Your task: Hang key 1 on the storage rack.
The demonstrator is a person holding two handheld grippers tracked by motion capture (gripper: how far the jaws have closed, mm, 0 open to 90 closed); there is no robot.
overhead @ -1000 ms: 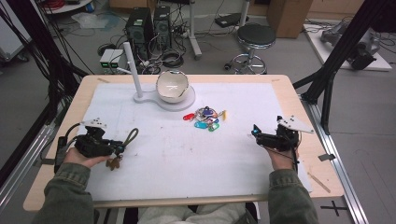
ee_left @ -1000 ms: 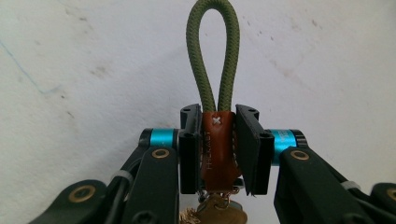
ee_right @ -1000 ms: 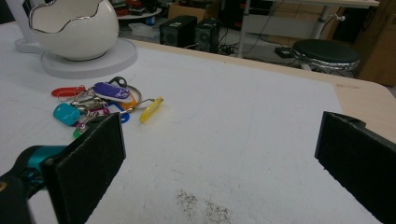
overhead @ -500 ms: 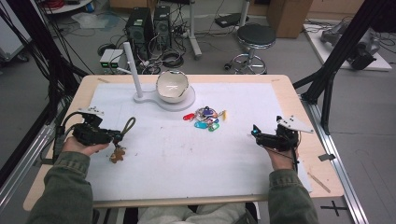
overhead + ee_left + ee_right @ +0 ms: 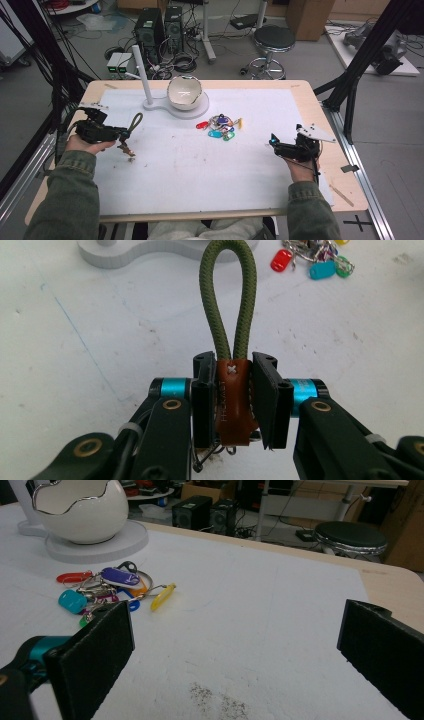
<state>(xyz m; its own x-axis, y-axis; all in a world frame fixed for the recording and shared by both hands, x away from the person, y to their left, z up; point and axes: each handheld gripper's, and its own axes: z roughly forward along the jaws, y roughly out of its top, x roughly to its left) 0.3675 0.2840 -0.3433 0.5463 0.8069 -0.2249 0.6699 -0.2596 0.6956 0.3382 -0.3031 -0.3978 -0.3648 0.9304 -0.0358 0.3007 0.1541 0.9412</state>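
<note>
Where its two black jaws press in from either side, the left gripper (image 5: 232, 400) clamps the brown leather tab (image 5: 233, 400) of a keychain, whose olive cord loop (image 5: 228, 295) stands out ahead of the jaws (keys dangle beneath, over the white mat (image 5: 210, 165)). The right gripper (image 5: 274, 142) rests at the mat's right side, jaws spread wide and empty. Between them lies a cluster of coloured key tags (image 5: 220, 127), near the white egg-shaped bowl (image 5: 184, 93) on its stand.

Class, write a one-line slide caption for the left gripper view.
Left gripper clamps a brown leather key fob, its green cord loop pointing toward the coloured key tags.
</note>
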